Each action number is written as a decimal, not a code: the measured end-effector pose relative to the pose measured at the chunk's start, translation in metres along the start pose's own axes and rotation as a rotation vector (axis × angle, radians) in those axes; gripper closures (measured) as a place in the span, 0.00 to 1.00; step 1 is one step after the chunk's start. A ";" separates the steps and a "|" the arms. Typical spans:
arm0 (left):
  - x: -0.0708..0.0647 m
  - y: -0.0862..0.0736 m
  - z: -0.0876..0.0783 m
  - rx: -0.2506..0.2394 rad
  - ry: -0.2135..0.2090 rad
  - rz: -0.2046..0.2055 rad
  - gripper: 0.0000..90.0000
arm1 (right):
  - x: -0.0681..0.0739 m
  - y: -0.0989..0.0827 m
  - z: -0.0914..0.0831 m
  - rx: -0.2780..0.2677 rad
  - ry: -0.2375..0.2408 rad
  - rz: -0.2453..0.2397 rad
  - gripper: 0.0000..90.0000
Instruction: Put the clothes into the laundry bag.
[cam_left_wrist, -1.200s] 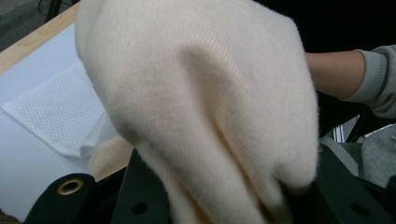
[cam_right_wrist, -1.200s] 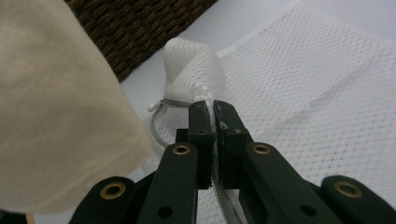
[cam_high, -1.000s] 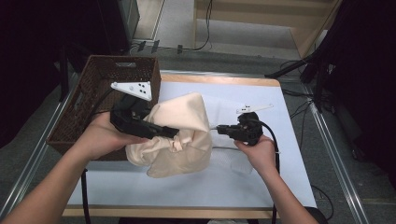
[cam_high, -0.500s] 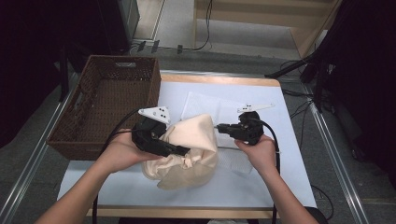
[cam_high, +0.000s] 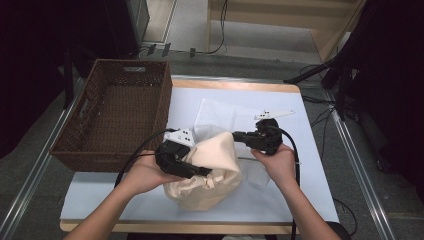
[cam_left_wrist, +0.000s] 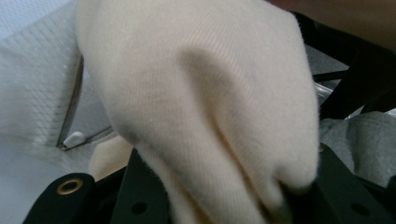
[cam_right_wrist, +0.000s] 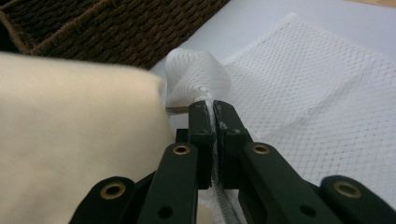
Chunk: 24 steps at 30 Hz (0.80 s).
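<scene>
Wicker basket holding nothing, left jaws gripping cream garment, right jaws pinching mesh bag edge.

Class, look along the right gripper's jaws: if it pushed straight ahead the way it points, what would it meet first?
The right gripper, shut on the white mesh bag, points toward the cream garment; that probably comes first, with the wicker basket beyond, though depth is hard to judge.

We hold two black grippers: the left gripper and the right gripper each carry a pale three-cornered top plate and trail a black cable. Brass-ringed rivets mark the black jaw links. Our forearms are bare, without sleeves.
</scene>
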<state>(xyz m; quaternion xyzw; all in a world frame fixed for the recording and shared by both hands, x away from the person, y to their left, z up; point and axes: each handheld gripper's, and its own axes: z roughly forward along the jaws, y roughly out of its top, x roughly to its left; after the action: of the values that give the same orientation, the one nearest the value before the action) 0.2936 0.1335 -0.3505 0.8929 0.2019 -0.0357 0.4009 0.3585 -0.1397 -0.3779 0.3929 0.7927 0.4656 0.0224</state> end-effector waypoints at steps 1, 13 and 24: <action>0.000 -0.002 0.004 -0.006 -0.008 -0.013 0.69 | 0.001 0.000 0.000 -0.004 0.003 -0.001 0.98; 0.011 -0.014 0.027 -0.002 0.000 -0.066 0.69 | 0.009 0.006 -0.010 -0.030 0.022 -0.015 0.98; 0.020 -0.012 0.024 -0.029 0.076 -0.126 0.69 | 0.031 0.009 -0.015 -0.043 0.070 -0.060 0.98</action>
<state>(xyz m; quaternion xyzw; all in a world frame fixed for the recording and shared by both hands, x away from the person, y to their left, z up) 0.3095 0.1298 -0.3800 0.8732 0.2733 -0.0238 0.4029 0.3363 -0.1280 -0.3519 0.3520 0.7941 0.4953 0.0170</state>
